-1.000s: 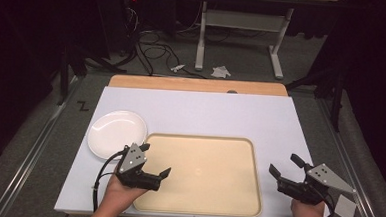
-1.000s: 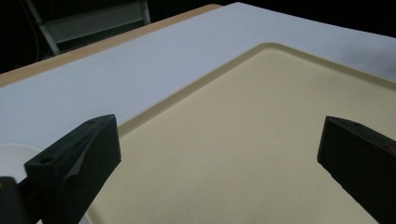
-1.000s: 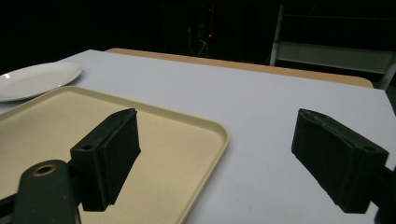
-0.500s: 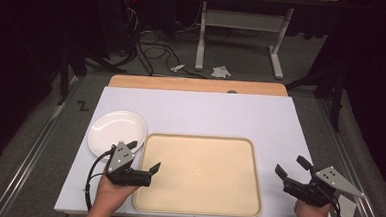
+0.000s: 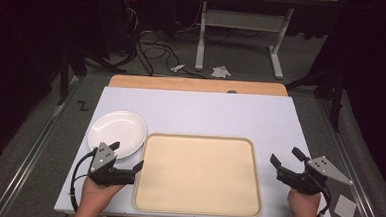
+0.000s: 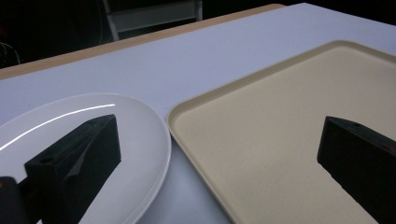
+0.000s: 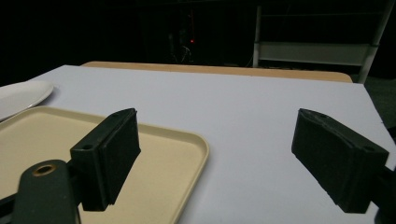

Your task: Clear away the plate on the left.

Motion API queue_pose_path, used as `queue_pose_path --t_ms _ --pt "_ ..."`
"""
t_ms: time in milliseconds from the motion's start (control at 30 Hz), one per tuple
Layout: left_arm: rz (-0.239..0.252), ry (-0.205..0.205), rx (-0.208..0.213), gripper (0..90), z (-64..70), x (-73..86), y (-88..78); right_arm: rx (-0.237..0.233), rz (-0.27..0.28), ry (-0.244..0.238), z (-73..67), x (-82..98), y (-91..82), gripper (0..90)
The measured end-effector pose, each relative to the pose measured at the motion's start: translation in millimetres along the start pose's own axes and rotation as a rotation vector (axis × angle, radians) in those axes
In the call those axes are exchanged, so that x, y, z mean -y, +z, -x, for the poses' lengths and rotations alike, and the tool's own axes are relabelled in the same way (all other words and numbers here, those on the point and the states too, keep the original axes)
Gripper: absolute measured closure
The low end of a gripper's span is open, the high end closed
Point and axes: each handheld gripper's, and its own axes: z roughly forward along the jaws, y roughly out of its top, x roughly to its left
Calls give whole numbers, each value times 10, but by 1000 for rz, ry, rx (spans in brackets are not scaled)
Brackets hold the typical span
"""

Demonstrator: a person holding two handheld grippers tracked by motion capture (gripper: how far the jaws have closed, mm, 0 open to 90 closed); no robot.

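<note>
Overall light: bright on the white table [image 5: 200,114], falling from above; the room behind is nearly black.
Glare: a thin curved highlight runs across the white plate [image 6: 70,116] in the left gripper view.
Shadows: soft and faint under the beige tray [image 5: 197,174] rim (no hard edges anywhere).
Focus: the jaws of the left hand-held gripper [image 6: 219,154] and right hand-held gripper [image 7: 229,158] look slightly soft up close.
Background: floor cables [image 5: 149,41] are dim, perhaps slightly grainy.
Distortion: table edges look straight in the high view.
</note>
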Motion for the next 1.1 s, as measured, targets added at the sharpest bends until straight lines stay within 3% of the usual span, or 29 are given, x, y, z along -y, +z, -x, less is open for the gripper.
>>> queue_pose_path --t_ms 100,233,500,600,667,700,767,833,867,1000,1067,1100 --pt "15 -16 -17 1 -32 20 -72 3 -11 8 -7 13 63 162" --pt "9 -2 -27 3 -63 38 -114 -11 -29 -3 -28 10 173 162" --pt "18 23 6 3 -15 -40 -37 10 -17 -29 -26 1 55 162" --pt "30 58 9 3 58 -123 5 23 -10 -26 6 18 -32 162" --pt "36 119 -4 3 88 -177 45 36 -4 -21 41 26 -109 162" --pt "36 128 -16 3 94 -182 50 44 0 -16 55 31 -146 162" --pt "13 120 -28 2 101 -177 61 59 2 -12 88 50 -230 162" --pt "-17 177 -66 2 69 -169 99 66 8 -6 113 60 -280 162" --pt "-17 177 -66 3 69 -169 99 69 9 -2 121 65 -301 162" --pt "-78 240 -118 2 -1 -110 130 82 9 -2 145 80 -354 162" --pt "-87 244 -124 2 -17 -93 132 86 8 2 145 81 -368 162" --pt "-113 269 -146 2 -35 -67 133 86 10 3 144 85 -378 162"
